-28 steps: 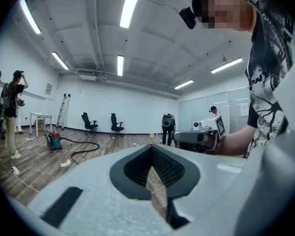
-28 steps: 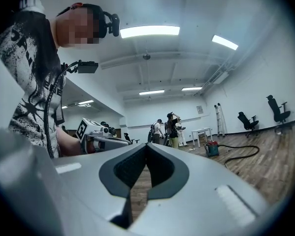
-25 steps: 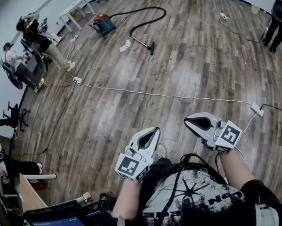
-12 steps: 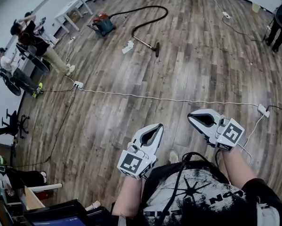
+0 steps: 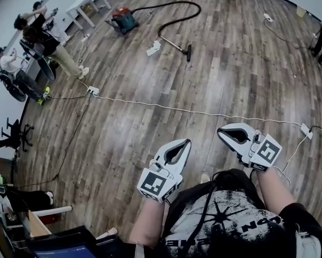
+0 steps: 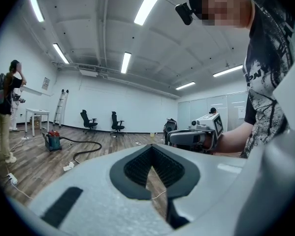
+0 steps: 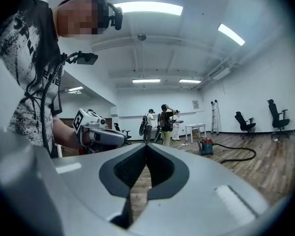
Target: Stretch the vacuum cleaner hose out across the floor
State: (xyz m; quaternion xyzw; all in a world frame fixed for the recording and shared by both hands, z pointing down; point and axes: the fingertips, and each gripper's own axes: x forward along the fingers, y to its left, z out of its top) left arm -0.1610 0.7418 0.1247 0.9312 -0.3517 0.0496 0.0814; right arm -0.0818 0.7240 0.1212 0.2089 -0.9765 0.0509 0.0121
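Evidently the hose is not yet within reach. The vacuum cleaner (image 5: 123,20) sits by the far-left edge of the floor (image 5: 150,128), near a white table (image 5: 88,7). Its black hose (image 5: 174,7) curls away in a loop and ends at the nozzle (image 5: 188,52), so it lies bunched rather than stretched out. The left hand-held gripper (image 5: 185,144) and the right hand-held gripper (image 5: 220,132) are held level in front of the person's chest, well apart from the hose. Each has its jaws together with nothing between them, which suits an approach with nothing to carry. A white cable (image 5: 204,112) crosses the floor between the person and the hose, and is probably a trip hazard.
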